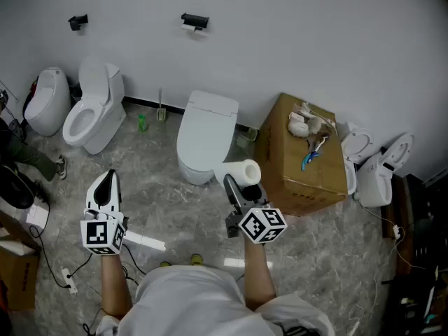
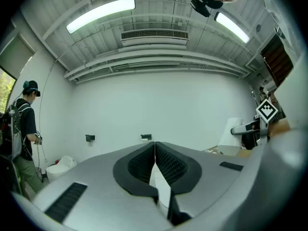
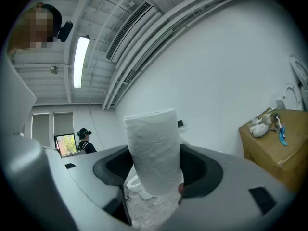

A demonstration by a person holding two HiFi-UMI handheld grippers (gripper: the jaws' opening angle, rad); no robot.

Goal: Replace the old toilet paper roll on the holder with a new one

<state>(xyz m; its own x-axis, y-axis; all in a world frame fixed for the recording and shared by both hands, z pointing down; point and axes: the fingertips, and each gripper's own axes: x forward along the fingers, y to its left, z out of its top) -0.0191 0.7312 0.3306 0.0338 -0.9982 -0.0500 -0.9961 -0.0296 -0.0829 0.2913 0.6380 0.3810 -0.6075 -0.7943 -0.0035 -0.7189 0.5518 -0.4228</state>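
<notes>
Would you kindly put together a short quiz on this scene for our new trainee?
1. True or false: the left gripper is shut with nothing between its jaws.
2. What is the right gripper shut on? A: a towel. B: a toilet paper roll. C: a bare cardboard tube.
3. In the head view, what stands just right of the closed-lid toilet?
Key: 1 true; 2 B; 3 a cardboard box.
</notes>
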